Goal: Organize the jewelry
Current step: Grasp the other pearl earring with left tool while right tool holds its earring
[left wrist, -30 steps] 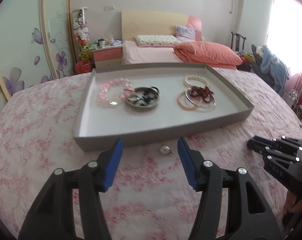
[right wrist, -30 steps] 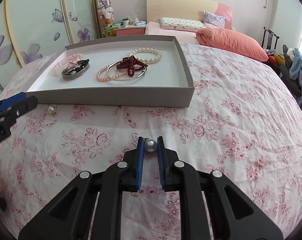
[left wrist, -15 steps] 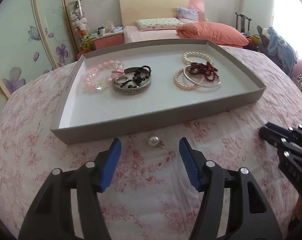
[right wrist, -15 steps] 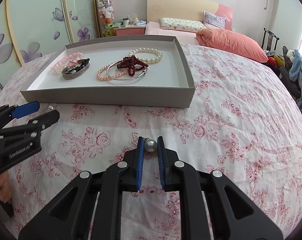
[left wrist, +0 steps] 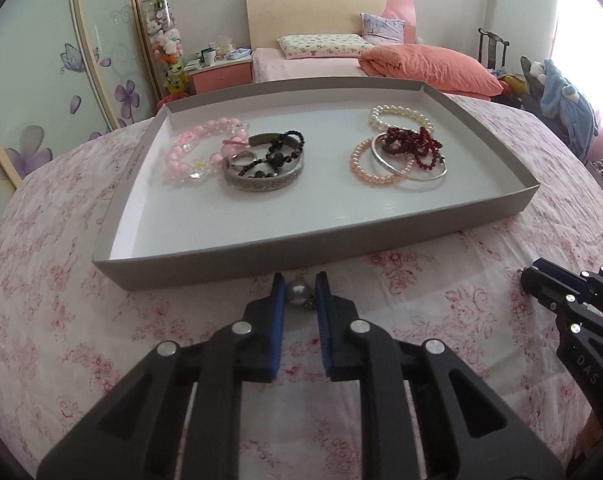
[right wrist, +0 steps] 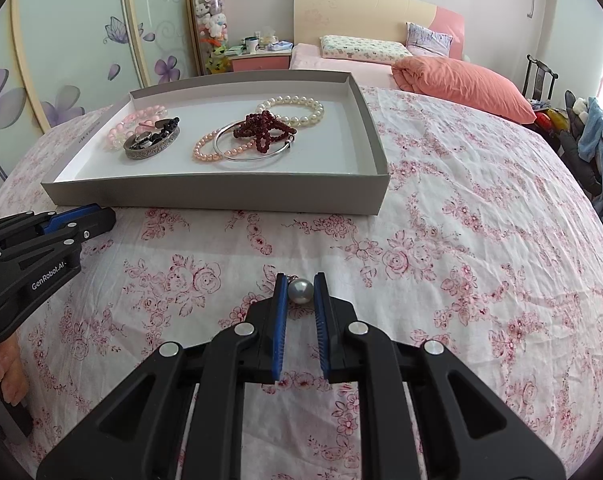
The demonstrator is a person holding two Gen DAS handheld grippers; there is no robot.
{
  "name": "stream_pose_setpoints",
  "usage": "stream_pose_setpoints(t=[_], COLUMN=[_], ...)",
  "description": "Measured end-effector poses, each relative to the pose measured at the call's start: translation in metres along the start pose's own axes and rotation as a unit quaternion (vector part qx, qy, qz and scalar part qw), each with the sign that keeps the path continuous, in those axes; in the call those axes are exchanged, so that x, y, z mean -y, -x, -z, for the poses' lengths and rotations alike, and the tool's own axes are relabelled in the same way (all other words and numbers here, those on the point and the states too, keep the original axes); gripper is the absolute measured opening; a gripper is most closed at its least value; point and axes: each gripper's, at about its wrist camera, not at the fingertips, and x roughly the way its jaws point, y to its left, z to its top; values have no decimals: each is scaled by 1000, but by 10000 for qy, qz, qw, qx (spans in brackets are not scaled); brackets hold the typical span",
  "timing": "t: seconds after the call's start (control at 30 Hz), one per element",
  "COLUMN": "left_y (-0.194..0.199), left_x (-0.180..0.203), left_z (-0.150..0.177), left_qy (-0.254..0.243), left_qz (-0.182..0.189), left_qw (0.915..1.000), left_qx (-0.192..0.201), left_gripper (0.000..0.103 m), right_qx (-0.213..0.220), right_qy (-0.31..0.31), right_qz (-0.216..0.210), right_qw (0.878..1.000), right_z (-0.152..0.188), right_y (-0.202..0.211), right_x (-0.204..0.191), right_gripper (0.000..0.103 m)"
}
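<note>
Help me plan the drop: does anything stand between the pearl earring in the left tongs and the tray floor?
Only the tray's near wall, directly ahead of the pearl earring gripped in the left tongs. The floor just behind that wall is bare; the bracelets lie farther back.

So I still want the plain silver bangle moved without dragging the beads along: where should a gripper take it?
Grip the silver bangle on its bare near arc, facing the tray's front wall, coming down from above. Farther back the dark red beads lie over it and the pink pearl bracelet crosses its left side. The thin band lies flat, so pinch across the wire.
</note>
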Motion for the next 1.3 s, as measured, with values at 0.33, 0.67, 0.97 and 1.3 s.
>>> stream_pose_setpoints(t=[0.33,0.67,0.97,1.3], left_y=[20,34,34,34], left_x=[-43,-65,-63,-64], left_z=[25,42,41,41], left_qy=[140,310,332,314], left_qz=[-352,-386,-371,-395], left_qw=[9993,9988,9988,9987], left_qx=[-21,-36,-39,-42], left_gripper=[16,17,17,17], right_qx=[0,3,3,0], right_qy=[0,63,101,70], right_qz=[1,75,115,73], right_qw=[10000,10000,9999,9999], right_z=[0,0,-1,-1], right_y=[0,1,0,0], right_x=[0,-2,-4,-4], right_gripper=[14,14,14,14])
